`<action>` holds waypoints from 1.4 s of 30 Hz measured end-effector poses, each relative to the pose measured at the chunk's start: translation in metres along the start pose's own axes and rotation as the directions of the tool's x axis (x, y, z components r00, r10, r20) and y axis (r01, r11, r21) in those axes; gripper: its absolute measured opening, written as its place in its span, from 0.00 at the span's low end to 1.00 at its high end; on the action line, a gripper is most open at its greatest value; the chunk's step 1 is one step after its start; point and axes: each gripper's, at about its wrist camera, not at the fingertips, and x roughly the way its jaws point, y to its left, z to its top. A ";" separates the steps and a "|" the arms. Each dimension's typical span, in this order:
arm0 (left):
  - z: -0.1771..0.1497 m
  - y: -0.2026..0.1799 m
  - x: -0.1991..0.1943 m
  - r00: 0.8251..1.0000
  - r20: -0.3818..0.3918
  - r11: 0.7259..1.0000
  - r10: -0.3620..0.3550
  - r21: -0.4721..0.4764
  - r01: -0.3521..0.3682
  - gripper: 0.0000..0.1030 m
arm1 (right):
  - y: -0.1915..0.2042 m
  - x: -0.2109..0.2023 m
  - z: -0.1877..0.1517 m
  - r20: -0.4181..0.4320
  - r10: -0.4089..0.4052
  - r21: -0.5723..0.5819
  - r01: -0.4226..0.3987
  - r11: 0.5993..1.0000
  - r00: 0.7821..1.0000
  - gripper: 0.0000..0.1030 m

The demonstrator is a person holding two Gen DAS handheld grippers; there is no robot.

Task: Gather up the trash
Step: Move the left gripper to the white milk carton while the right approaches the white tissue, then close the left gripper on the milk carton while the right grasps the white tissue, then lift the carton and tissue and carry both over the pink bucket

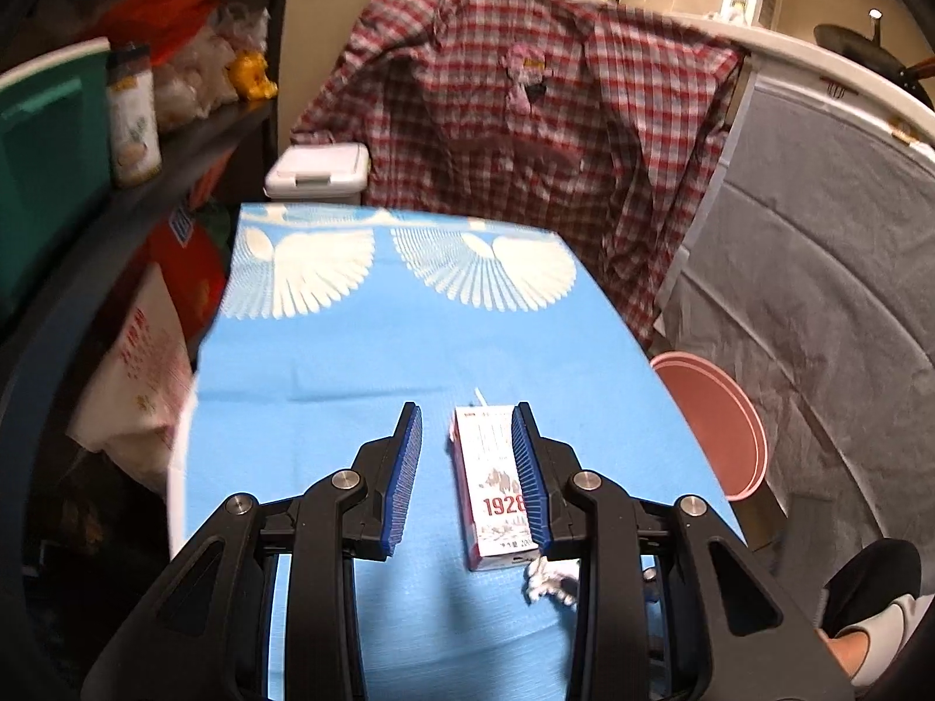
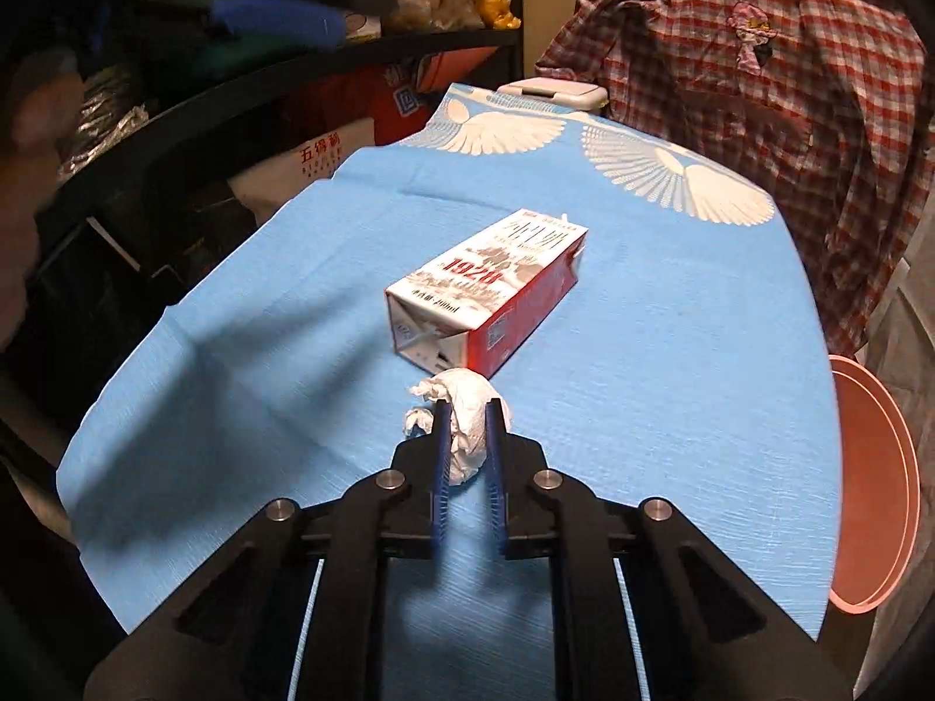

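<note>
Both wrist views close above the blue tablecloth [image 1: 327,350], angled downward, sharing the carton [image 2: 485,298] and plaid shirt [image 1: 526,117].

We see a bench [image 1: 362,350] under a blue cloth with white wing patterns. At the left of the frame dark shelves [image 1: 193,140] hold bags and a green bin [image 1: 47,175]. Behind the bench a plaid shirt [image 1: 526,117] hangs from a pale counter [image 1: 818,52]; a pink stool [image 1: 713,426] stands at right. The light is warm and dim.
</note>
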 end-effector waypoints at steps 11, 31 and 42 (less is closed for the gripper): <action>-0.025 -0.022 0.066 0.990 -0.143 1.000 0.011 0.006 -0.010 0.54 | -0.044 -0.019 -0.001 0.032 -0.102 0.104 0.099 0.990 0.994 0.11; -0.041 -0.036 0.103 0.962 -0.253 0.993 0.099 0.084 -0.080 0.49 | -0.071 -0.033 0.002 0.060 -0.135 0.175 0.123 0.977 0.989 0.11; -0.031 -0.046 0.080 0.979 -0.180 0.993 0.091 0.085 -0.077 0.47 | -0.080 -0.055 0.007 0.105 -0.156 0.211 0.132 0.969 0.982 0.11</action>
